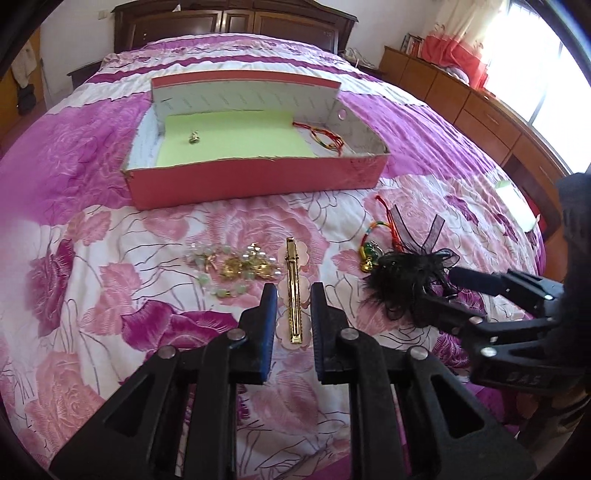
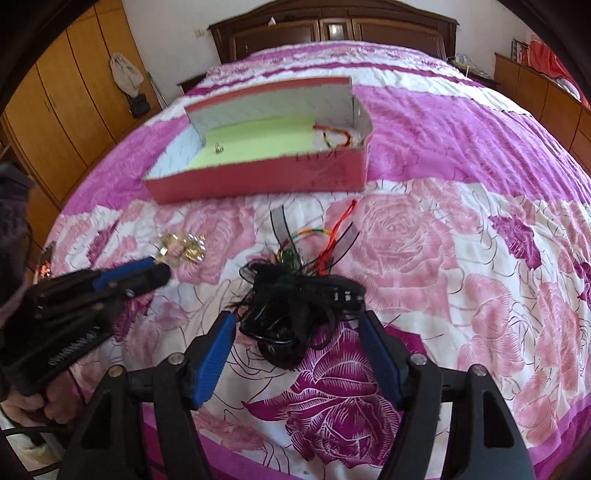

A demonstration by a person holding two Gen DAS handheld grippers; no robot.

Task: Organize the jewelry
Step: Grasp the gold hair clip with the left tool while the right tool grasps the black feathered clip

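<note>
A pink open box [image 1: 255, 181] with a green liner sits on the bed; inside lie a small gold charm [image 1: 193, 137] and a red-yellow cord bracelet [image 1: 325, 137]. My left gripper [image 1: 293, 293] is open, its jaws on either side of a gold hair clip [image 1: 293, 291] with pink petals, not touching it that I can tell. My right gripper [image 2: 297, 325] is open wide around a black feather hair piece [image 2: 291, 299]. A bead-and-gold bracelet pile [image 1: 236, 267] lies left of the clip. A rainbow cord with a green pendant [image 1: 371, 251] lies beside the feather piece.
The floral pink bedspread [image 1: 110, 258] covers the bed. A dark headboard [image 1: 236, 18] stands behind. Wooden cabinets [image 1: 480, 110] line the right wall under a bright window. Wardrobes [image 2: 55, 110] stand at the left.
</note>
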